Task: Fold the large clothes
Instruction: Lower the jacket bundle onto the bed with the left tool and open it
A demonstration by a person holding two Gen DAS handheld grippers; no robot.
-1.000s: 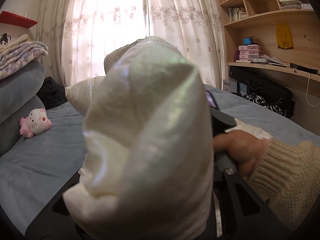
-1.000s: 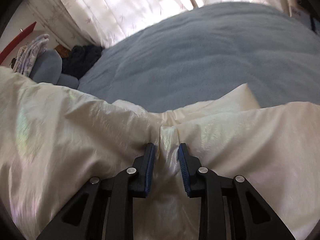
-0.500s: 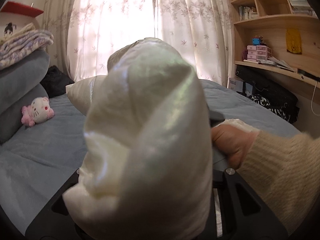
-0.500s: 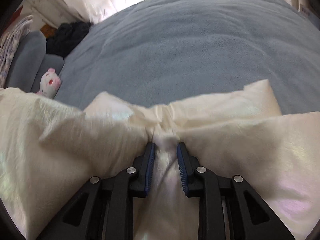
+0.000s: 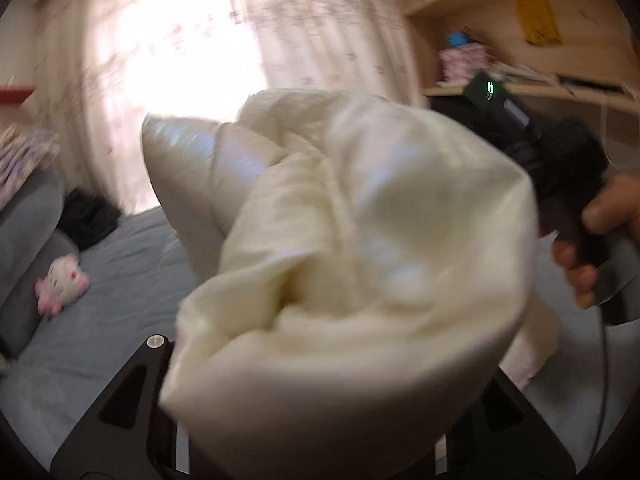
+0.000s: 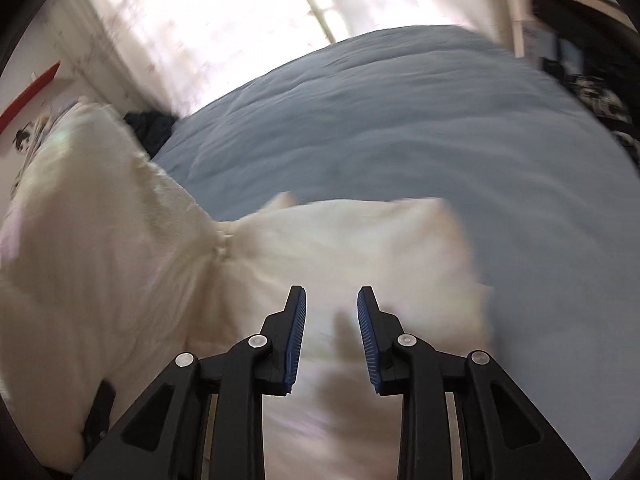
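- The bed (image 6: 400, 128), with its grey-blue cover, fills most of what I see from the right wrist, and it runs up to the bright curtains (image 5: 168, 64) at the window
- The cream garment (image 5: 360, 264), shiny and puffy, is the biggest thing in front of me; in the left wrist view it is bunched up high above the bed and hides nearly all of the front of the tool
- From the right wrist the same garment (image 6: 120, 280) lies gathered to the left and spreads below the fingers, partly resting on the bed cover
- My right gripper (image 6: 331, 340) has let go: its jaws have just been opening, the blue pads (image 6: 295, 340) stand apart and no cloth is pinched between them, the cloth is only underneath
- My left gripper (image 5: 320, 420) is covered by the cloth; its jaws have just been opening a little, but I cannot tell if they grip the fabric or not
- The person's right hand (image 5: 600, 240) holds the black handle of the other tool, at the right edge of the left view
- A small white and pink plush toy (image 5: 64, 280) lies on the bed beside the grey cushions (image 5: 28, 232)
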